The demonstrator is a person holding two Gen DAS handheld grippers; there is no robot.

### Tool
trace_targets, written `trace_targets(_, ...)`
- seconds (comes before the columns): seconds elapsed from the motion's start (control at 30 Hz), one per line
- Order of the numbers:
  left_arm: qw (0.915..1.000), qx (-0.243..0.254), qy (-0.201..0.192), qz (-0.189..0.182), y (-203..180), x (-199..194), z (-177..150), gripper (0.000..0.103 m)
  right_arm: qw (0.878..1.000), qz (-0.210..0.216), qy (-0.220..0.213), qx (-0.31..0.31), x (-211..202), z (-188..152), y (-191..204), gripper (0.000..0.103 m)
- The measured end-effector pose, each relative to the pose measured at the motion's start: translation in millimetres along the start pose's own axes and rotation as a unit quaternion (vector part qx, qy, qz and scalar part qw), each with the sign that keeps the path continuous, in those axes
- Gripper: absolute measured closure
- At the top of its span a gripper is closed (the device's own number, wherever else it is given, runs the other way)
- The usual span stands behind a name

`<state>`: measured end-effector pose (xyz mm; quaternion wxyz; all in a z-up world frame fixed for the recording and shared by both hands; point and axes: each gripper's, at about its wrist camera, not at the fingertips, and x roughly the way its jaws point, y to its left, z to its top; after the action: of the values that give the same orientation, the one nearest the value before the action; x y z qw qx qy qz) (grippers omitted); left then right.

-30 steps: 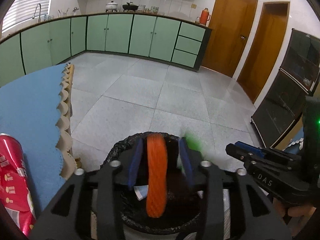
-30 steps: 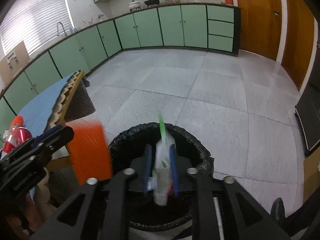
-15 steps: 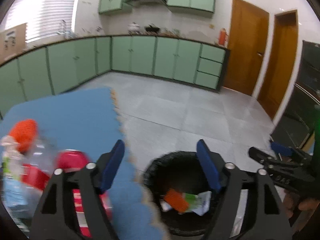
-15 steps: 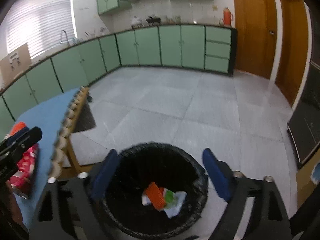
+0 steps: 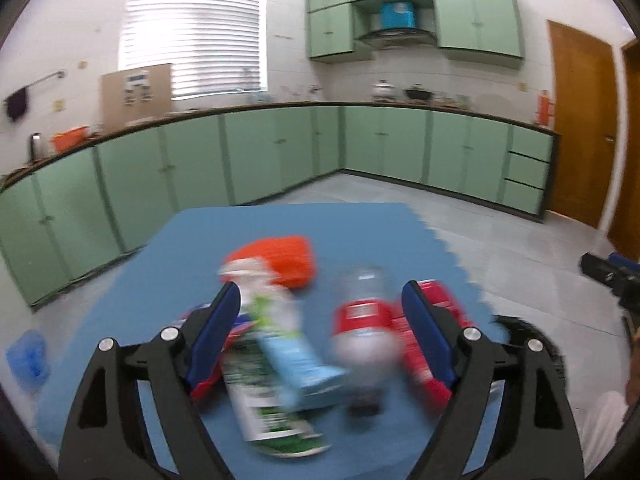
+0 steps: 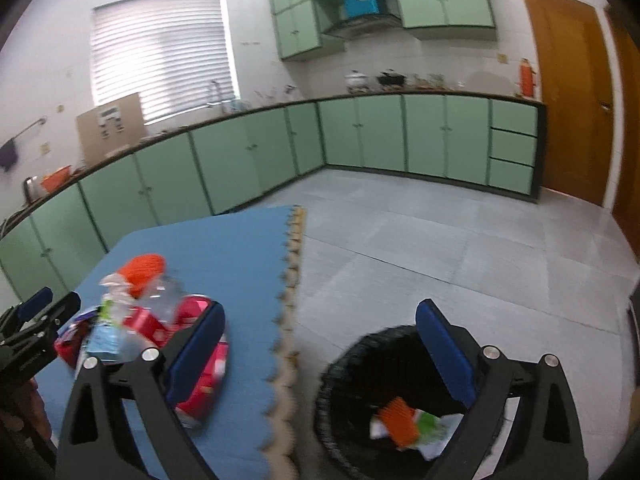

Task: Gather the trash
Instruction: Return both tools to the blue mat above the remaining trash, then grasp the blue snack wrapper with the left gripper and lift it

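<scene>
Left wrist view: kitchen with mint-green cabinets (image 5: 256, 160) along two walls, slatted window blind (image 5: 192, 32), grey tiled floor (image 5: 500, 248), wooden door (image 5: 580, 128). Blue foam mat (image 5: 192, 248) with toothed, interlocking edge covers the table. Left gripper (image 5: 324, 336) jaws spread wide, holding nothing, over a blurred trash heap: orange mesh sleeve (image 5: 284, 260), clear plastic bottle with red label (image 5: 364, 328), red can (image 5: 436, 340) lying on its side, light-blue carton (image 5: 300, 360), green-and-white wrapper (image 5: 260, 396). Crumpled blue scrap (image 5: 26, 356) sits at the mat's left edge. Bin rim barely shows at right.

Right wrist view: same room, wider floor. Right gripper (image 6: 320, 360) jaws also wide apart and empty, straddling mat edge and bin. Only here is the inside of the black-lined trash bin (image 6: 344, 384) visible on the floor beside the table: orange mesh piece (image 6: 398, 424) resting on white-and-green wrapper (image 6: 432, 428). The remaining trash pile (image 6: 136, 316) lies on the mat, left gripper just beside it.
</scene>
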<state>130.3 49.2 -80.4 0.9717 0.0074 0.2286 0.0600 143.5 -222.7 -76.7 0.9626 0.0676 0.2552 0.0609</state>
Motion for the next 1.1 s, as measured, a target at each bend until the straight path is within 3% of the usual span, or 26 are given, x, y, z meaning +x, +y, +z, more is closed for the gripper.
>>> trace_targets(0.2, 0.9985, -0.021, 0.012, 0.05, 52, -2, -13, 0.023, 0.999, 0.047, -0.002, -0.019, 12, -8, 56, 0.009)
trace_targets(0.33, 0.9981, -0.019, 0.026, 0.053, 70, 6, -21, 0.023, 0.998, 0.063, 0.003, -0.03, 21, -10, 81, 0.011)
trace_targets(0.53, 0.9982, -0.009, 0.047, 0.035, 63, 30, -26, 0.023, 0.996, 0.076, 0.007, -0.037, 28, -9, 102, 0.012)
trace_targets(0.97, 0.9959, -0.017, 0.078, 0.042, 67, 70, -32, 0.024, 0.996, 0.078, 0.022, -0.047, 53, -14, 119, 0.013)
trace_targets(1.1, 0.9959, -0.026, 0.08, 0.032, 71, 71, -32, 0.037, 0.995, 0.082, 0.035, -0.054, 62, -19, 125, 0.014)
